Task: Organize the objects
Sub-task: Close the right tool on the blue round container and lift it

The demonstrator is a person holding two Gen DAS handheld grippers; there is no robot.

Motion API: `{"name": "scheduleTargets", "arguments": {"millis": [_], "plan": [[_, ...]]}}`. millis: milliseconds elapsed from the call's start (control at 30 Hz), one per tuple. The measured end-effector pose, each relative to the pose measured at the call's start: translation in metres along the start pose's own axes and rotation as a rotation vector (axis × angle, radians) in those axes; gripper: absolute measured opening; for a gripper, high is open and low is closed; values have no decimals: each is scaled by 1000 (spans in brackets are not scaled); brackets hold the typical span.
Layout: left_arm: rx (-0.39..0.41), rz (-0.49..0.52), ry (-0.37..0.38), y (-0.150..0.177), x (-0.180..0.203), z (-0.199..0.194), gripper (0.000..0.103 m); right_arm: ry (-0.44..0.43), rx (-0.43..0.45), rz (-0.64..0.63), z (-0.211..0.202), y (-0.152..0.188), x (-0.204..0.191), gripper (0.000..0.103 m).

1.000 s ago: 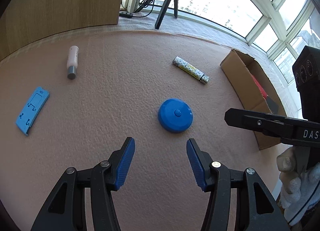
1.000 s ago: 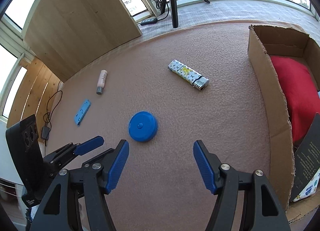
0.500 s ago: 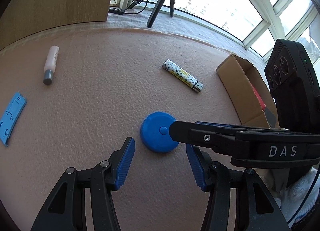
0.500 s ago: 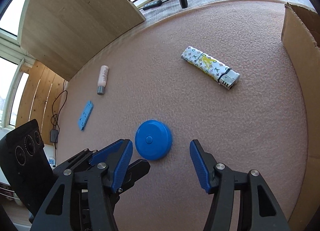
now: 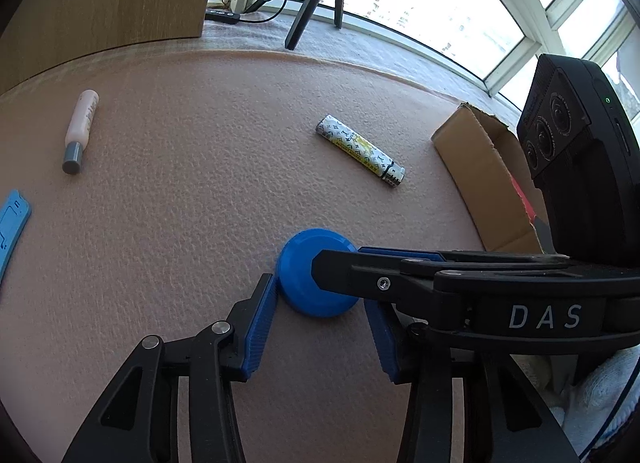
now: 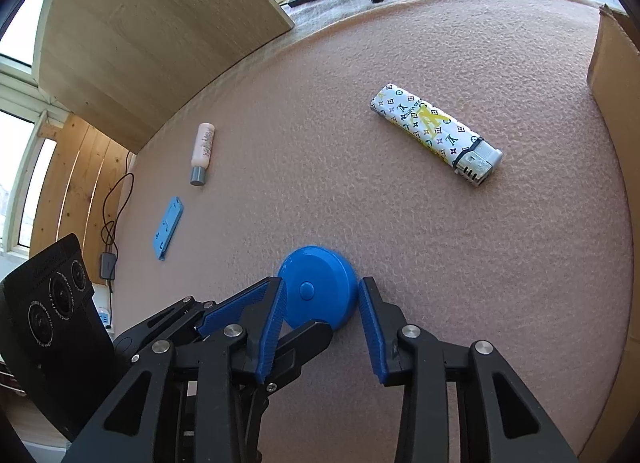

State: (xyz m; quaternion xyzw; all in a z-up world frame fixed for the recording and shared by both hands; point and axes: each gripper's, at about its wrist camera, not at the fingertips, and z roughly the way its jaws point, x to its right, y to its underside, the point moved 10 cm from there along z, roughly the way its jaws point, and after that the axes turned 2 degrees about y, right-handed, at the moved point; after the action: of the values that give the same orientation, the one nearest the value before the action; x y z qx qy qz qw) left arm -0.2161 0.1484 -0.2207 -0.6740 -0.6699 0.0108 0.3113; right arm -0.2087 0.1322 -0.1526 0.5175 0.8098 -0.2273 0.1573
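In the left wrist view, the left gripper (image 5: 318, 327) is held low over the pink textured mat (image 5: 180, 191), its blue-padded jaws spread apart, with the round blue disc (image 5: 304, 283) lying flat on the mat near their tips; the left pad sits just beside the disc's rim, though whether it touches cannot be told. The right gripper (image 5: 344, 263) reaches in from the right edge across the near-right part of the view, one black finger lying over the disc's right half; white letters "DAS" are readable on its body, and a black camera unit with three lenses rises above it. A white-gloved hand (image 5: 600, 391) shows at the near right corner. Farther off, a patterned lighter (image 5: 360, 151) lies diagonally at centre right, a pale tube with a grey cap (image 5: 80, 131) at far left, a flat blue plastic piece (image 5: 10, 227) at the left edge, and an open cardboard box (image 5: 480, 167) at right. In the right wrist view, the right gripper (image 6: 320, 303) has its blue pads either side of the disc (image 6: 320, 287), close to or against its rim but not visibly clenched, so the jaws read as released around it. The left gripper (image 6: 256, 303) enters from the near left, its blue finger beside the disc. The lighter (image 6: 436, 135) carries a monogram print with "LV" marks and a yellow scribble; the tube (image 6: 202, 151) has small unreadable print, and the blue piece (image 6: 168, 227) lies near it.
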Motion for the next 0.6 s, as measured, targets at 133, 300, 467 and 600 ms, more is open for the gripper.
{"name": "scheduleTargets", "arguments": {"millis": [133,300,467,600], "plan": [[0,15,-23,0,5,0,47,2,3,0,-3,0,2,33],[31,47,-48,-3,20,-13,47,-15,26,4,-18,2,2,33],[75,94,-62,-8,43,-30,47,-30,79,-2,-45,3,-1,33],[90,131,-58,-7,66,-38,46,-48,119,28,-66,9,5,33]]}}
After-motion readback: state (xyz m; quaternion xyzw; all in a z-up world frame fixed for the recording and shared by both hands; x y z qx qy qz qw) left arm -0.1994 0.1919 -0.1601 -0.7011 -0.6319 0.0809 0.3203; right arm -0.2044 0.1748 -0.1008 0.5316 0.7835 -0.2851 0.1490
